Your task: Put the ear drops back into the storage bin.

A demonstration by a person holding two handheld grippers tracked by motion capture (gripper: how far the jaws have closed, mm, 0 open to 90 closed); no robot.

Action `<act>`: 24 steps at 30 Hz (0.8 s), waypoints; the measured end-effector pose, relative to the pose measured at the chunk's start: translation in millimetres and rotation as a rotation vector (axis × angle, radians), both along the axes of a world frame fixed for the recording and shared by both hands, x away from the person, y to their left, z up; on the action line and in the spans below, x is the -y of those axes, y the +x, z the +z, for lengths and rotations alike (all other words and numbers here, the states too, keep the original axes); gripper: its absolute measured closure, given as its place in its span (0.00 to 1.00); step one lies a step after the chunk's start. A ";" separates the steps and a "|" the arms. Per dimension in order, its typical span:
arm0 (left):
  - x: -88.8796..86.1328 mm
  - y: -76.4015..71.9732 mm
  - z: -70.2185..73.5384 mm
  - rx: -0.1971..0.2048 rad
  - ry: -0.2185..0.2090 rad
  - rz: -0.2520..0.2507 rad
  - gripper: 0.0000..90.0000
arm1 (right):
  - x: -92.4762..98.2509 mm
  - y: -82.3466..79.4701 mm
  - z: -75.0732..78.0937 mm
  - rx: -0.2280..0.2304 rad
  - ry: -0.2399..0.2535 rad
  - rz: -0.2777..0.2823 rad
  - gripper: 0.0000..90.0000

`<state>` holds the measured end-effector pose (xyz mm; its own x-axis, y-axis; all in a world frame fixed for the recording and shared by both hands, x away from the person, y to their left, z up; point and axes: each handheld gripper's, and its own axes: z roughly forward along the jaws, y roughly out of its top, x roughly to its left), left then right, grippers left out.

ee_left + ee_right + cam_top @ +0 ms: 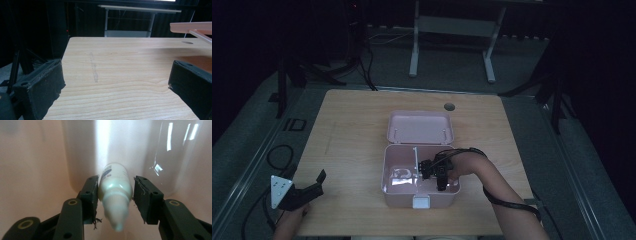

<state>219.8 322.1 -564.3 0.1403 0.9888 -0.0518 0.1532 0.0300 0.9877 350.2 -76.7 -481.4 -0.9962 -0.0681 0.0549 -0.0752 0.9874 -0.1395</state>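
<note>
Two grippers are in use at a wooden table [352,130]. Right gripper [439,175]: positioned inside the right compartment of the open pink box [419,177], reaching in from 3 o'clock. In the right gripper view its jaws are partly spread around a small white bottle [115,192], which lies between them with its tapered tip pointing toward the camera. The left pad touches the bottle's side; the right pad stands just beside it, and contact there cannot be confirmed. Pink box wall surrounds the jaws closely on all sides, with a clear glossy item [172,157] at 1 o'clock.

Left gripper [309,190]: resting at the table's 7 o'clock corner, well apart from the box. Jaws are spread wide with nothing between them; bare tabletop lies ahead, as the left gripper view shows.

Box: centred on the table, slightly toward 5 o'clock, lid [420,127] folded back toward 12 o'clock. A white divider [415,162] splits the interior. Open tabletop remains at 9 o'clock and 12 o'clock; a round cable hole [449,106] sits near the far edge.
</note>
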 end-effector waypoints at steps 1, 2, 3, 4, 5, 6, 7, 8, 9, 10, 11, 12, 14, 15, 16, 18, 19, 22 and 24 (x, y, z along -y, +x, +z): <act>0.0 0.0 0.0 0.000 0.000 0.001 0.00 | 0.4 -0.3 2.5 0.002 0.005 0.000 0.60; 0.1 0.0 0.0 0.000 0.000 0.001 0.00 | 0.9 -0.4 4.8 0.005 0.010 0.004 0.60; 0.1 0.0 0.0 0.000 0.000 0.001 0.00 | 1.1 -0.7 7.4 0.008 0.013 0.005 0.60; 0.0 0.0 0.0 0.000 0.000 0.001 0.00 | 1.4 -1.1 10.5 0.015 0.019 0.006 0.60; 0.0 0.0 0.0 -0.001 -0.001 0.001 0.00 | 1.6 -1.4 12.4 0.017 0.025 0.005 0.60; 0.0 0.0 0.0 -0.001 -0.001 0.001 0.00 | 1.7 -1.8 15.4 0.019 0.029 0.006 0.60; 0.0 0.0 0.0 -0.001 -0.001 0.002 0.00 | 2.0 -2.5 18.5 0.021 0.035 0.010 0.59; 0.0 0.1 0.0 -0.001 -0.001 0.002 0.00 | 2.2 -3.0 21.8 0.026 0.040 0.011 0.59; 0.0 0.1 0.0 -0.001 -0.001 0.001 0.00 | 2.5 -3.6 25.1 0.031 0.044 0.012 0.59; 0.0 0.1 0.0 -0.001 -0.001 0.002 0.00 | 2.8 -4.3 28.5 0.036 0.050 0.015 0.58; 0.1 0.1 0.0 -0.001 -0.001 0.002 0.00 | 3.0 -5.0 32.3 0.038 0.057 0.014 0.57; 0.0 0.1 0.0 -0.001 -0.001 0.003 0.00 | 3.2 -5.6 36.0 0.040 0.066 0.011 0.56; 0.0 0.1 0.0 -0.001 -0.001 0.003 0.00 | 4.0 -6.4 43.2 0.044 0.083 0.019 0.54; 0.0 0.1 0.0 -0.001 -0.001 0.002 0.00 | 4.6 -7.0 46.7 0.045 0.089 0.014 0.53; 0.0 0.1 0.0 -0.001 -0.001 0.002 0.00 | 5.7 -7.2 51.0 0.046 0.100 0.006 0.52; 0.0 0.1 0.0 -0.001 -0.001 0.002 0.00 | 8.1 -7.3 56.7 0.052 0.114 0.003 0.50; 0.0 0.1 0.0 -0.001 -0.001 0.002 0.00 | 9.8 -6.8 59.7 0.058 0.121 0.001 0.47; 0.0 0.1 0.0 -0.001 -0.001 0.002 0.00 | 16.6 -4.8 69.2 0.071 0.157 -0.025 0.42; 0.1 0.1 0.0 -0.001 0.000 0.002 0.00 | 22.1 -3.1 75.0 0.070 0.188 -0.043 0.36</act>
<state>219.9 322.0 -564.3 0.1385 0.9890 -0.0517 0.1542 0.0300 0.9876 347.1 -98.8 -406.4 -0.9993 -0.0284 -0.0241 -0.0294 0.9986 0.0440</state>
